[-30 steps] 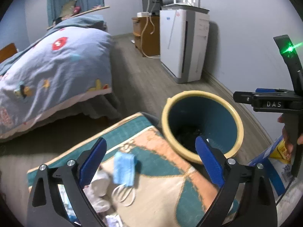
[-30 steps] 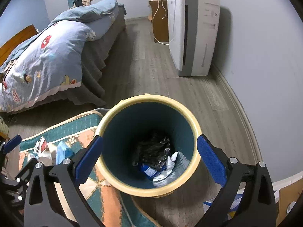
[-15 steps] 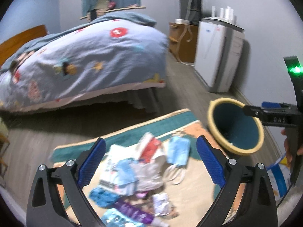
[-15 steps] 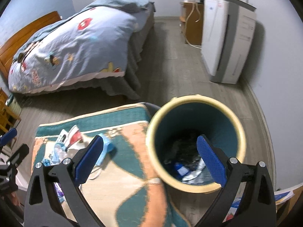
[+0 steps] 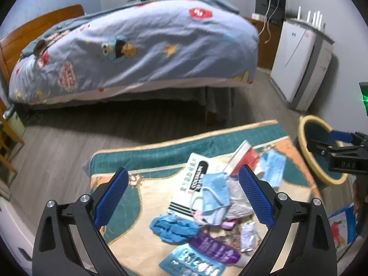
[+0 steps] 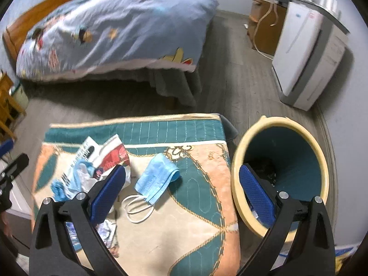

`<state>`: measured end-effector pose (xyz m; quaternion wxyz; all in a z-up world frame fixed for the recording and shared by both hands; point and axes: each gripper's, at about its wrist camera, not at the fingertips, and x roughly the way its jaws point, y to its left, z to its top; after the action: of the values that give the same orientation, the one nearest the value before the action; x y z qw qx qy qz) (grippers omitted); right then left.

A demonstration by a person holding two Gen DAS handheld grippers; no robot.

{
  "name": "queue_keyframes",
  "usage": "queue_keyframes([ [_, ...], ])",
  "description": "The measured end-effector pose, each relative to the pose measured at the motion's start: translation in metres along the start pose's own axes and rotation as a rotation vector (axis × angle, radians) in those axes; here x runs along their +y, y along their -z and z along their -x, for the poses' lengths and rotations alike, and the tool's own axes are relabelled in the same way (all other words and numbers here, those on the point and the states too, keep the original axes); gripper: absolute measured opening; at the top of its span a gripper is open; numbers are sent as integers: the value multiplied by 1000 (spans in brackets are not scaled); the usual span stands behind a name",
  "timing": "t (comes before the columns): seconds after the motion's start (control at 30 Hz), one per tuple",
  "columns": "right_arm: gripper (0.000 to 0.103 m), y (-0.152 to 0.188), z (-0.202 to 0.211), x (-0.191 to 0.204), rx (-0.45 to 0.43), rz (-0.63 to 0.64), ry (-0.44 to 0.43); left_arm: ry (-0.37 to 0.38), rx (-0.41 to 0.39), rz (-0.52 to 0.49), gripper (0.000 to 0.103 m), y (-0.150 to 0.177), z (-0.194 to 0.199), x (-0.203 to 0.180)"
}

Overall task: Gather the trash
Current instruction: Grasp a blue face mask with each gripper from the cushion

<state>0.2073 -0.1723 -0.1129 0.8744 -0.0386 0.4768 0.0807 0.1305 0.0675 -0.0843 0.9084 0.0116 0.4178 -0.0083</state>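
A pile of trash lies on a patterned mat (image 5: 147,158): a white printed bag (image 5: 194,180), blue masks (image 5: 215,194), blue gloves (image 5: 172,227), a purple wrapper (image 5: 215,248). My left gripper (image 5: 182,199) is open and empty above the pile. A lone blue face mask (image 6: 156,178) lies on the mat (image 6: 195,218) beside the pile (image 6: 92,165). My right gripper (image 6: 182,194) is open and empty over the mat's right side, next to the teal bin with a yellow rim (image 6: 299,151); that bin (image 5: 308,142) holds dark trash.
A bed with a blue quilt (image 5: 138,46) stands behind the mat. A white appliance (image 6: 310,53) and a wooden cabinet (image 6: 264,27) stand by the right wall. A blue printed bag (image 5: 340,225) lies at the right. Wooden furniture (image 6: 7,105) is at the left.
Both grippers have swung left, from over the bin to over the mat. The trash pile has come into the left view, and the bin has shifted to the right in both views.
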Motion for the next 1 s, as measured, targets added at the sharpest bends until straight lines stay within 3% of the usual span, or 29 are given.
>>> queue_keyframes([
  [0.37, 95, -6, -61, 1, 130, -60, -9, -8, 135, -68, 95, 7, -61, 3],
  [0.53, 75, -4, -79, 0, 180, -59, -3, 5, 199, -106, 95, 13, -81, -4],
  [0.73, 53, -2, -99, -4, 249, -94, -55, 74, 234, -149, 93, 14, -93, -19],
  [0.9, 41, 1, -111, 1, 299, -105, -105, 160, 280, -143, 67, 11, -100, -26],
  [1.0, 36, 2, -115, 6, 322, -94, -120, 208, 309, -134, 57, 12, -103, -30],
])
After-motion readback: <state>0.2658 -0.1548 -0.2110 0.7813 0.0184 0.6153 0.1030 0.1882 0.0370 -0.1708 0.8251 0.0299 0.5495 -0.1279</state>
